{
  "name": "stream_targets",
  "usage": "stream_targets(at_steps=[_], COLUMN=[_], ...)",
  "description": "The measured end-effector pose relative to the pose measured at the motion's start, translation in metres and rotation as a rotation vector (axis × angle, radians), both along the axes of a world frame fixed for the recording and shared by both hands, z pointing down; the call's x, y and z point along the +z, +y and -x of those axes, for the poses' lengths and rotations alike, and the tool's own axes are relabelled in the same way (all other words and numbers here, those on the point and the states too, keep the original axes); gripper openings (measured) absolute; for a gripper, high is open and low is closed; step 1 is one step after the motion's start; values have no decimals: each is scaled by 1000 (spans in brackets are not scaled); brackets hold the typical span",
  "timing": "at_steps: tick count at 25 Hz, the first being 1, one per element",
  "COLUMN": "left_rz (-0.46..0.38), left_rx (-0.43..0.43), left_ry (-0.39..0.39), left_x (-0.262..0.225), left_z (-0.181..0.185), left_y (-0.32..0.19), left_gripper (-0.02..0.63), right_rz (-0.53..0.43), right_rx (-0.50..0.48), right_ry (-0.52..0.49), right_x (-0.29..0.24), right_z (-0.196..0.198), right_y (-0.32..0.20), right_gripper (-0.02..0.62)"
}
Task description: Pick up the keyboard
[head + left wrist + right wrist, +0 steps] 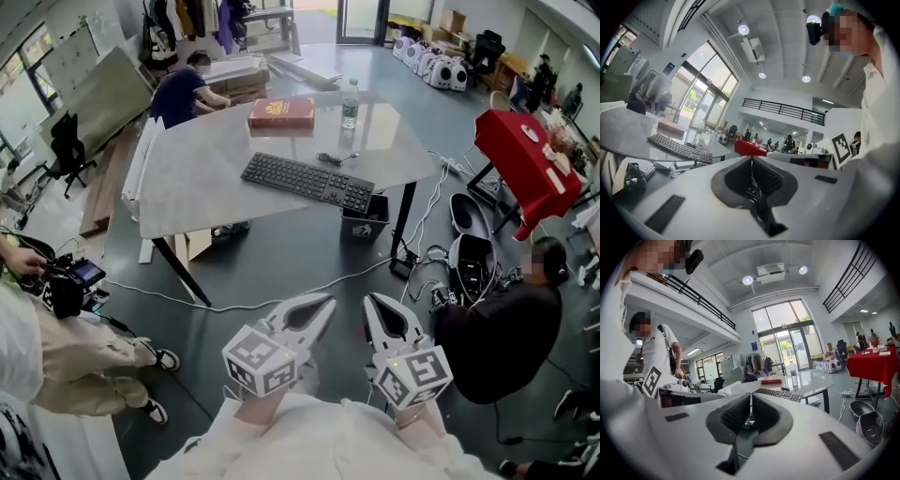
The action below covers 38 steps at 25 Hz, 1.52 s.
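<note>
Lying well ahead, the keyboard (307, 182) — left gripper (322, 304), right gripper (374, 303) both closed, empty.

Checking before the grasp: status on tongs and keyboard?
Left tongs shut, empty. Right tongs shut, empty. Keyboard flat on table, untouched, tongs short of it. Red box, bottle beyond it, not blocking.

Large lab or workshop hall: high ceiling (780, 28), mezzanine railing (785, 110), glazed entrance (787, 338), loose floor cables (309, 286), grey worktable (187, 178).
</note>
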<state>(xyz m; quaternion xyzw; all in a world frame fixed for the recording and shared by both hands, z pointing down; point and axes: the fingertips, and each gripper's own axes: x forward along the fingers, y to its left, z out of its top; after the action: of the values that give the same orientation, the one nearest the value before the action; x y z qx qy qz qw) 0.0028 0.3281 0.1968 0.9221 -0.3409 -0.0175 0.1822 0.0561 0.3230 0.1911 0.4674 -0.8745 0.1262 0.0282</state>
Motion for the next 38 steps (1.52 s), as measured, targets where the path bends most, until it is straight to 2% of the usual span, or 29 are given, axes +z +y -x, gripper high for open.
stream_targets(at_steps=[9, 17, 26, 38], left_rz=[-14, 39, 83, 145], left_rx=[68, 128, 161, 156], left_ry=[8, -15, -35, -45], left_x=[-9, 14, 36, 53], left_z=[34, 38, 35, 14], left_y=[-114, -154, -197, -291], left_gripper=[17, 18, 17, 18], right_rz=[-11, 52, 103, 160], right_rx=[91, 136, 115, 31], right_ry=[-20, -35, -41, -58], right_x=[-10, 11, 31, 46], right_z=[28, 34, 38, 31], right_y=[-118, -153, -198, -299], right_gripper=[32, 32, 32, 32])
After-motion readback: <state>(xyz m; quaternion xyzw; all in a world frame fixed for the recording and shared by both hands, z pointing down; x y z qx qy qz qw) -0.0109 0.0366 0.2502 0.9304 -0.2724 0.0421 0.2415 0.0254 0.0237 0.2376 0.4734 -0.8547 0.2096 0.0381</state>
